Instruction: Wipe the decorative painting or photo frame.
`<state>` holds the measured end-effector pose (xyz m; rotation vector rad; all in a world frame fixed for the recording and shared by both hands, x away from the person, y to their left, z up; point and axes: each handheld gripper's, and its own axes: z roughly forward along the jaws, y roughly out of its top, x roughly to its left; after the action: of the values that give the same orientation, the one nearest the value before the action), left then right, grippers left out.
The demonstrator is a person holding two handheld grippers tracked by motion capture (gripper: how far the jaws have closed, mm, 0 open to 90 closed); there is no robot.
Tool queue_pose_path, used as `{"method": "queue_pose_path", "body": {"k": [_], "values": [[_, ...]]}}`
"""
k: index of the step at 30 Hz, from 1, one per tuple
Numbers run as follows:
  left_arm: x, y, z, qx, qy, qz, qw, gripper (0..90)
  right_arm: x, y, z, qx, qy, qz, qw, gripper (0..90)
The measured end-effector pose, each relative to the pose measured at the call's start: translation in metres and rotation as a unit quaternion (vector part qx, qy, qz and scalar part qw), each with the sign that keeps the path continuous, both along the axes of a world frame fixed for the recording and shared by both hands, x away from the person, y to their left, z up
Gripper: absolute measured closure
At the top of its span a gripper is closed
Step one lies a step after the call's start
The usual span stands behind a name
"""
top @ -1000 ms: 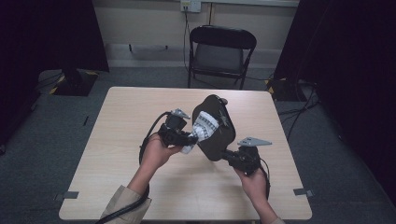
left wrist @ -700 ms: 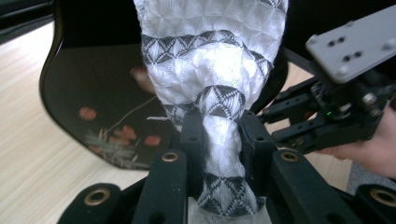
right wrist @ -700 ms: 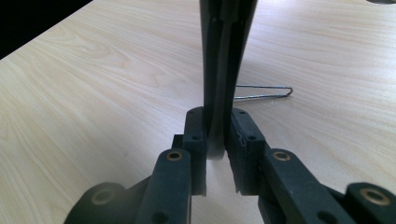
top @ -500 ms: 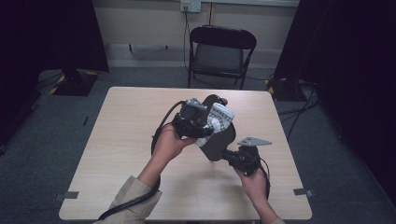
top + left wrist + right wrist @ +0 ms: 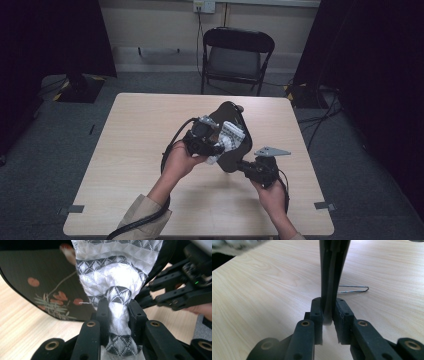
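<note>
Here the black tray point(image 5: 231, 140), gripped on edge, points away from the person.

a pale wood-grain table point(image 5: 130, 150) with rounded corners stands on a grey carpeted floor point(image 5: 45, 165), its light laminate top marked by long, soft streaks of grain. directly on the surface (seen in the right gripper view) lies a thin bent metal wire point(image 5: 354, 289), hairpin-shaped, flat on the wood with its closed loop toward the right. small grey tape marks point(image 5: 75, 209) sit on the floor just beside the table's near corners.
</note>
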<state>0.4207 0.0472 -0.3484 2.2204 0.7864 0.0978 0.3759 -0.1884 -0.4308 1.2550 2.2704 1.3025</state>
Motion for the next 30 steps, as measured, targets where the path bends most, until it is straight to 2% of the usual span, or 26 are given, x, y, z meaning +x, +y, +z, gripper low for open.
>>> {"method": "queue_pose_path", "body": {"k": [17,22,30], "values": [[-0.001,0.005,-0.049,0.012,0.032,0.013,0.9993,74.7,0.000,0.000,0.000,-0.001,-0.001,0.002,1.0000,78.7],[-0.001,0.007,-0.068,0.013,0.046,0.022,0.9986,74.7,0.000,0.000,0.000,-0.003,-0.001,0.003,1.0000,78.7],[0.000,0.012,-0.089,0.018,0.067,0.033,0.9971,74.7,0.000,0.000,0.000,-0.002,-0.001,0.004,1.0000,78.7]]}}
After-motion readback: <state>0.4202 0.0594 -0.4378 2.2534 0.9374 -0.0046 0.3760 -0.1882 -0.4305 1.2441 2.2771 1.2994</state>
